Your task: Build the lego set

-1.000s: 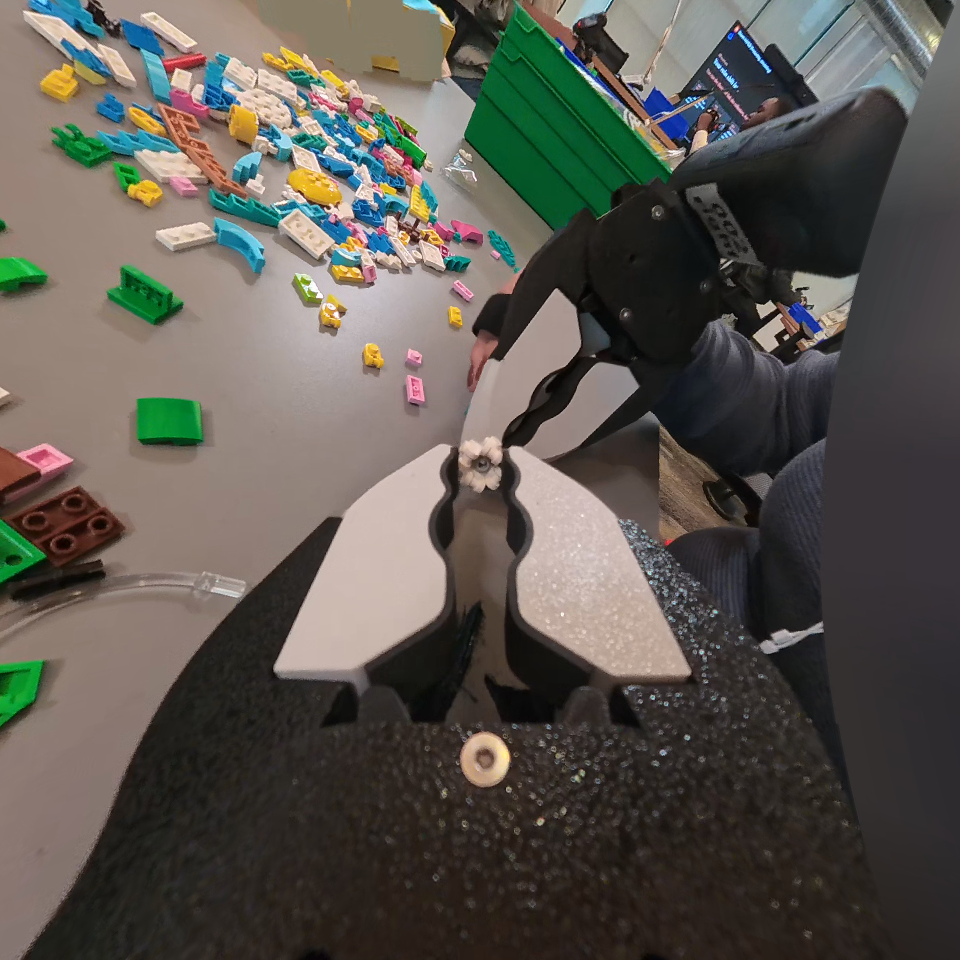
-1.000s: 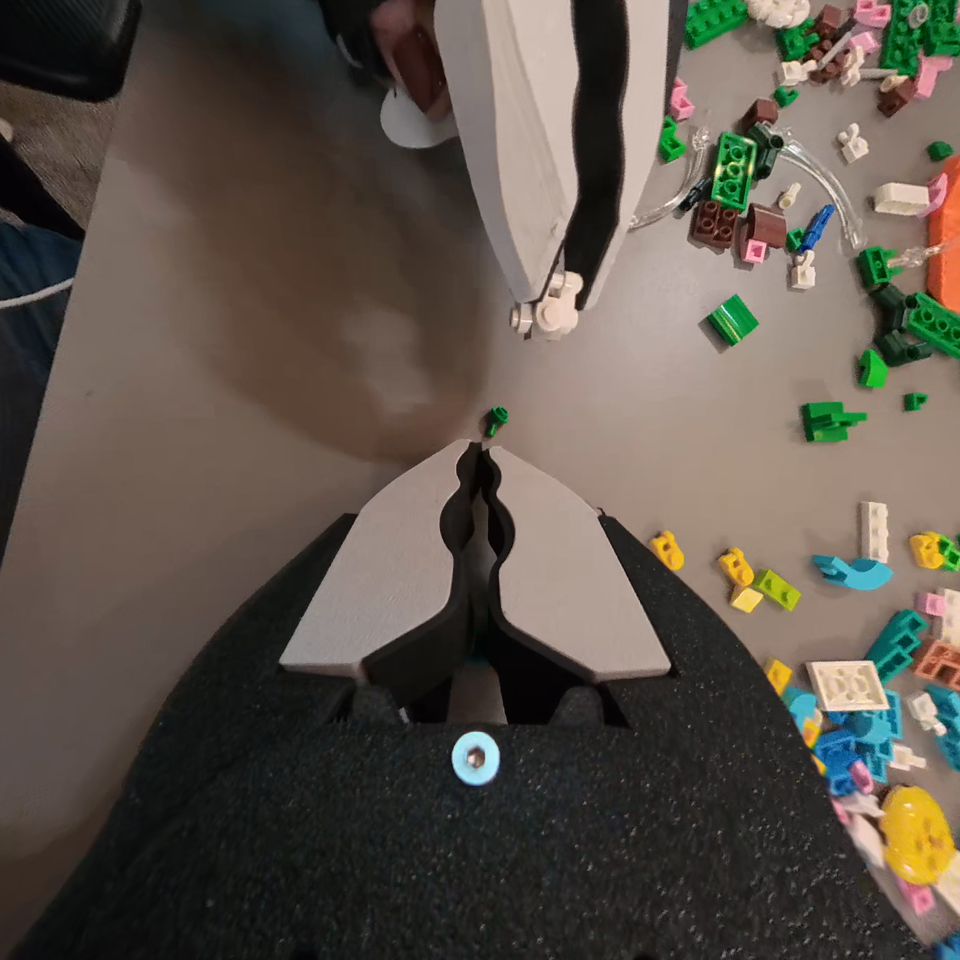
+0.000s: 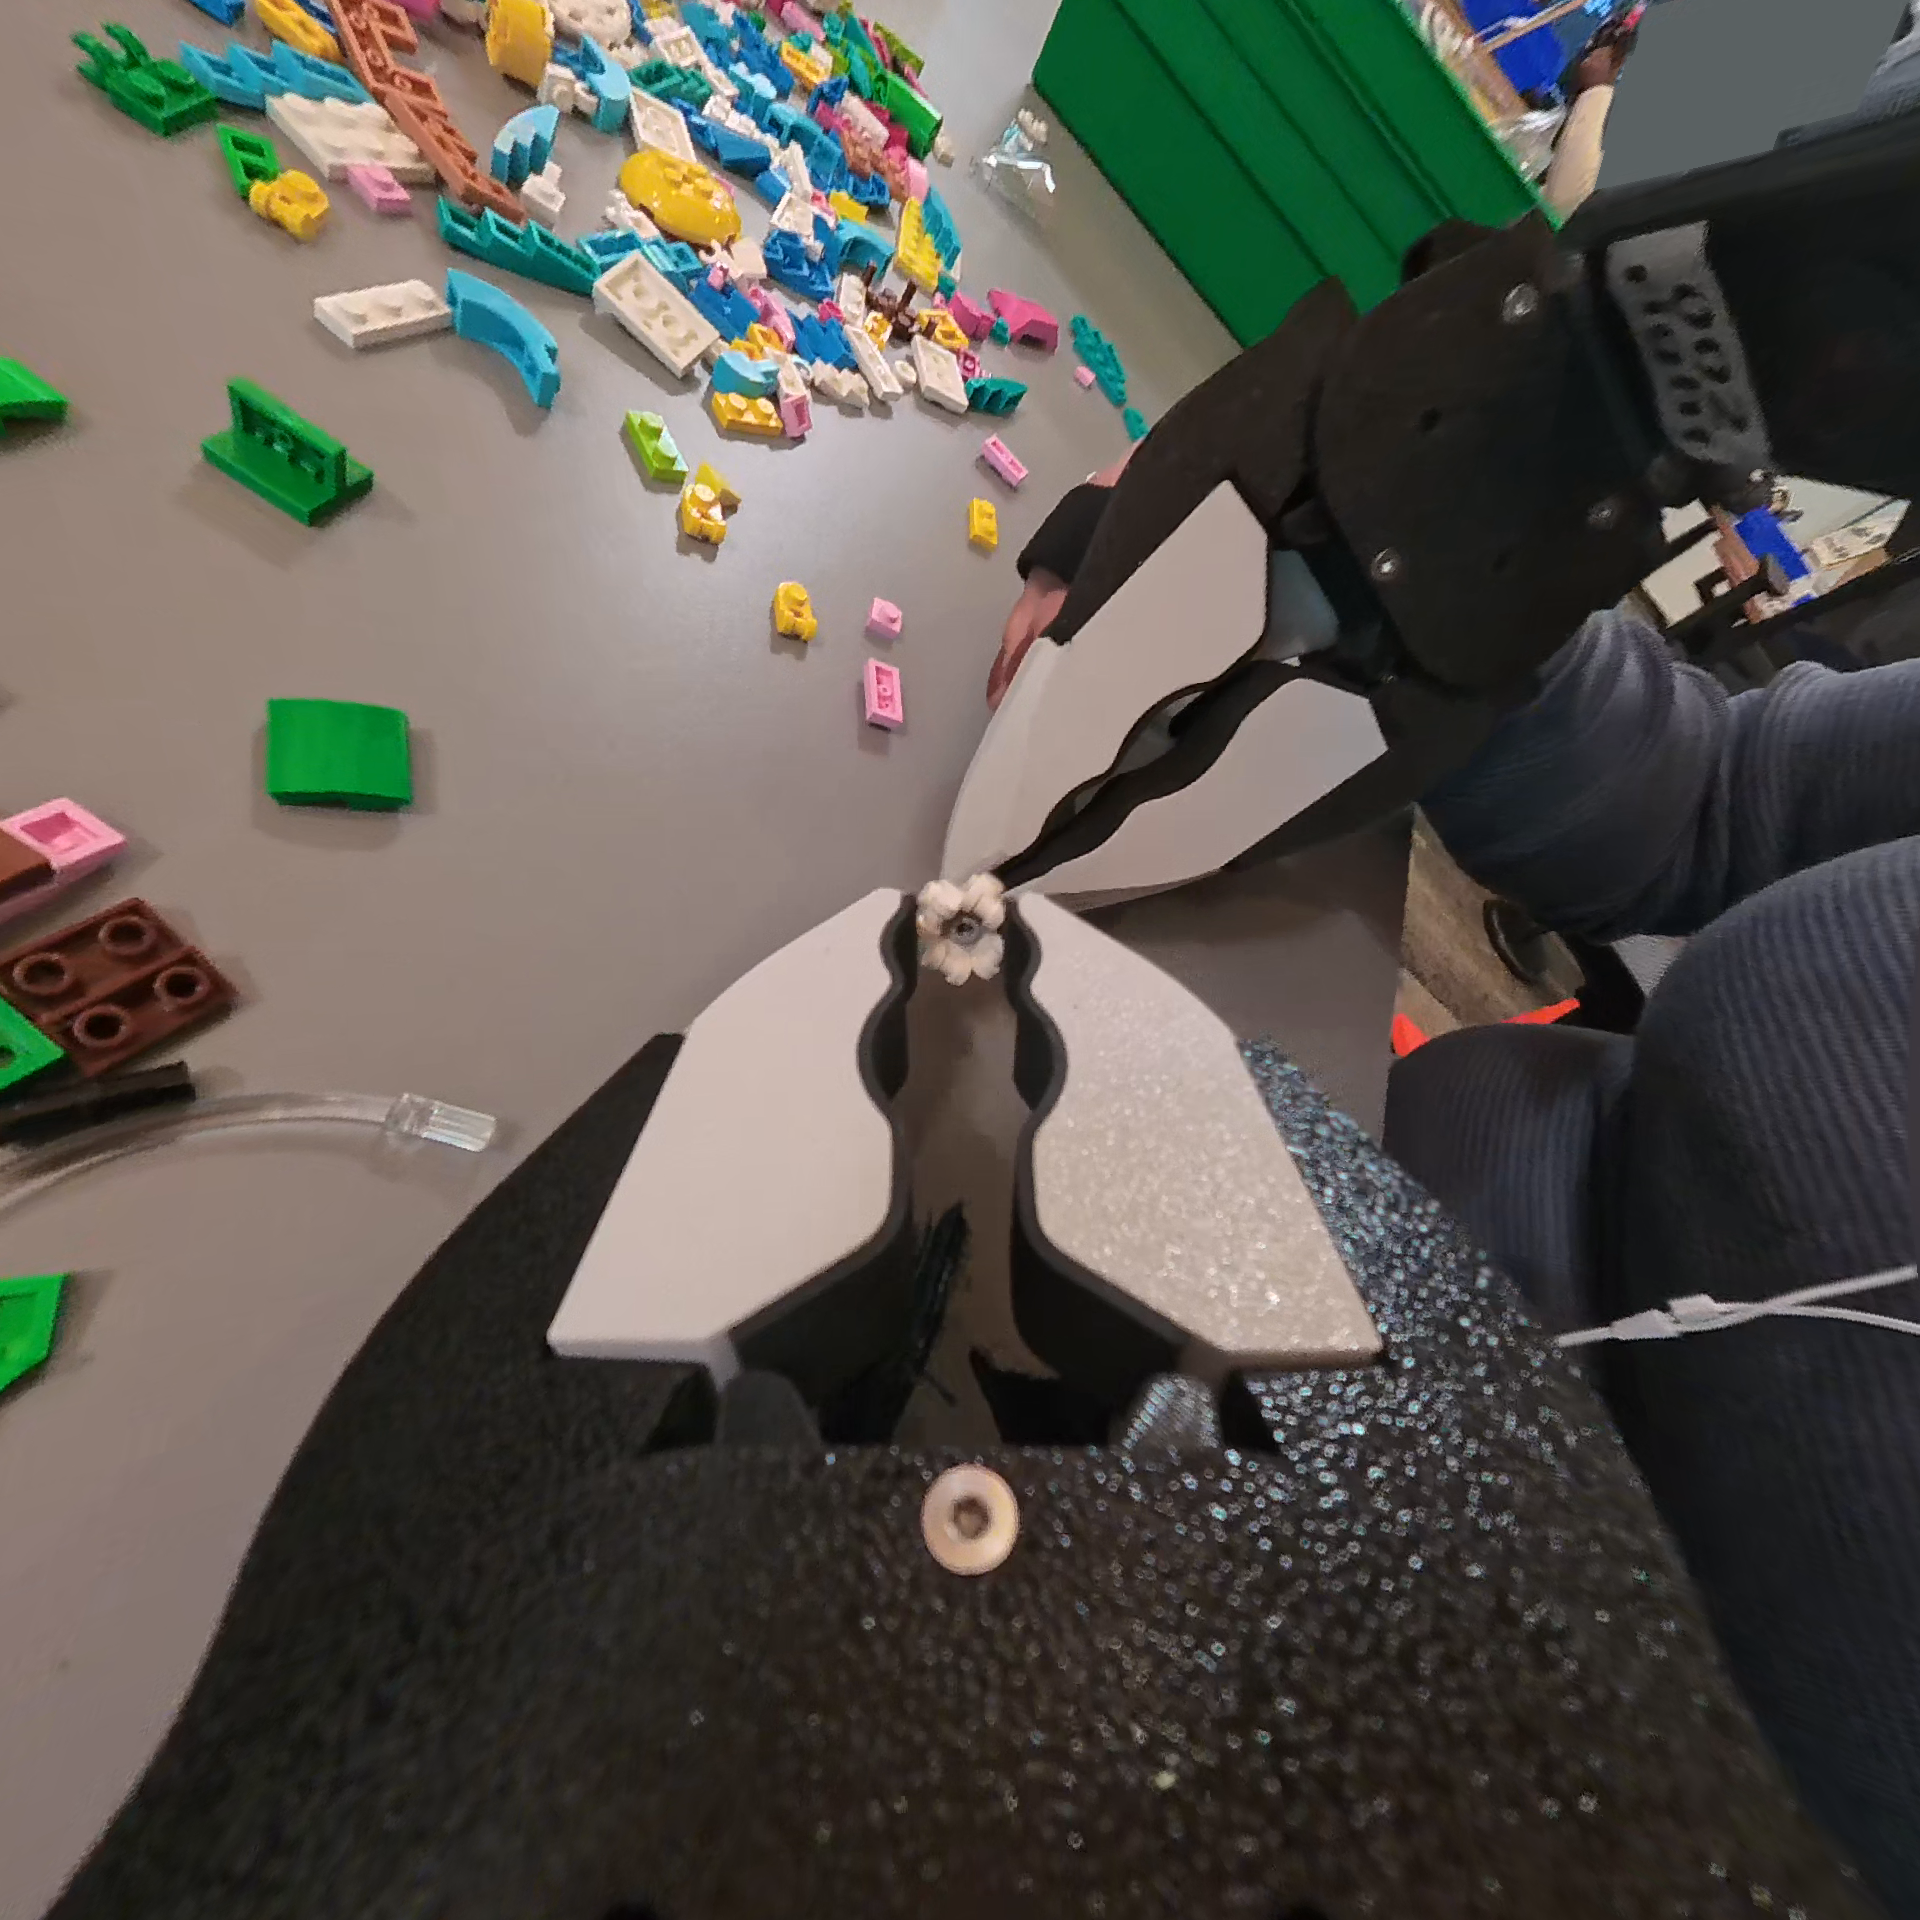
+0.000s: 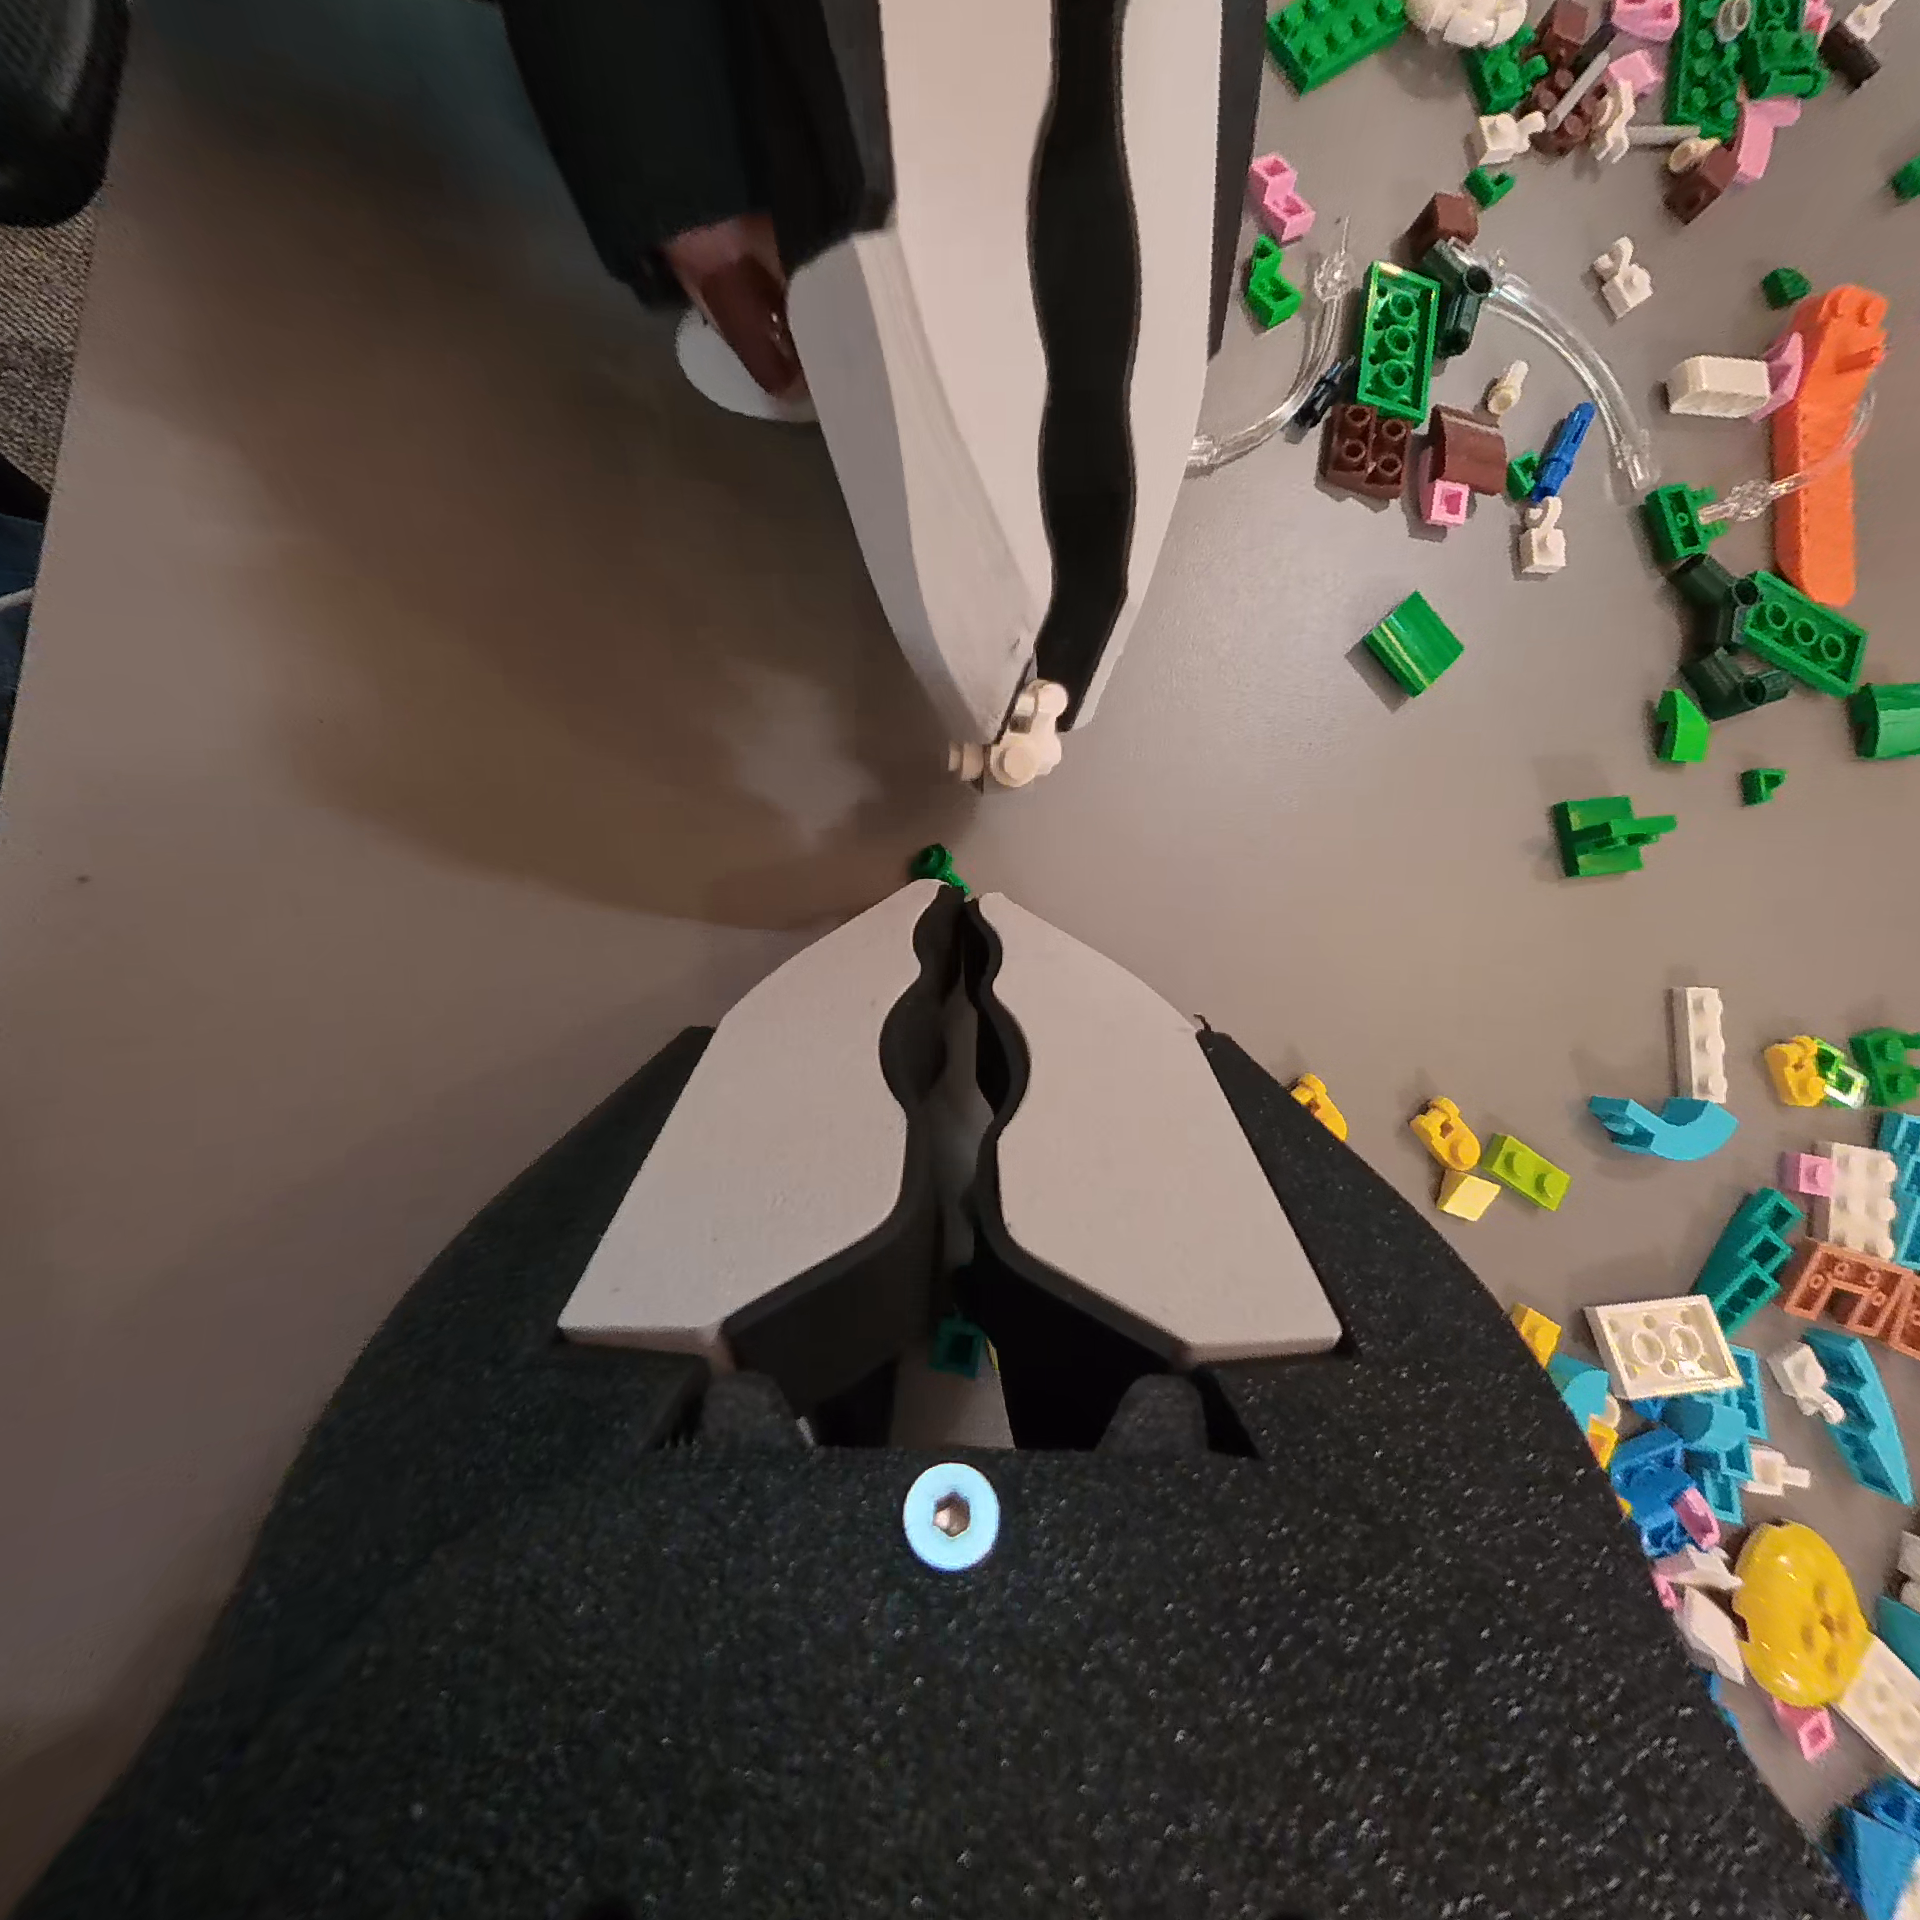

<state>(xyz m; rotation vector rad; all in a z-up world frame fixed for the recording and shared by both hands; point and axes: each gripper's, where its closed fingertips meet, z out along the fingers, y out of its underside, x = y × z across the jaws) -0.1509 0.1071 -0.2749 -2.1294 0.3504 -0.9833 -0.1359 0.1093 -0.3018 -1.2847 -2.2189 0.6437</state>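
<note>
The grey table (image 4: 416,582) has a wide bare patch on one side — plenty of room there for a gripper to pass. The two grippers meet tip to tip over it, with just a small gap between the white flower piece (image 4: 1013,743) and the tiny green piece (image 4: 935,868). On the other side, loose bricks (image 4: 1766,1351) crowd the table. A green curved brick (image 3: 338,753) sits alone, and a clear tube (image 3: 312,1127) lies across the way — with green bins (image 3: 1247,135) at the far edge.
</note>
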